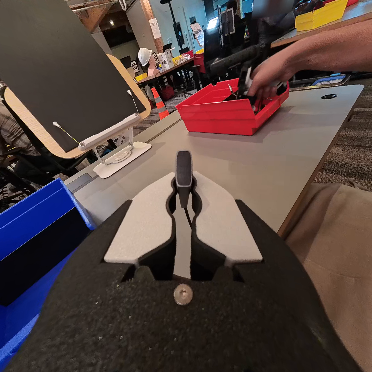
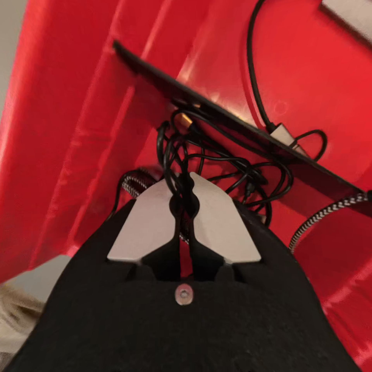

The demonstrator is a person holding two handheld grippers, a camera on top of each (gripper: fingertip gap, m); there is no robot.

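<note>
**A:** What did the left gripper [image 1: 183,181] have?

**B:** Its jaws were clamped on a small black plug-like piece [image 1: 183,171] with a thin black cord trailing back between the fingers. It hung above the grey table [image 1: 241,161], with a blue bin [image 1: 40,231] just beside it on the left.

**A:** And the right gripper [image 2: 184,193]?

**B:** It was down inside the red bin [image 2: 70,120], jaws pinched narrow on a tangle of thin black cables [image 2: 201,161]. A braided cable [image 2: 322,209], a flat black panel [image 2: 221,120] leaning in the bin and a silver connector [image 2: 285,134] lay close by.

**A:** So how far along did it look?

**B:** One piece was already out and held over the table. Most of the cables were in the red bin, knotted together, so I'd judge plenty was left.
</note>
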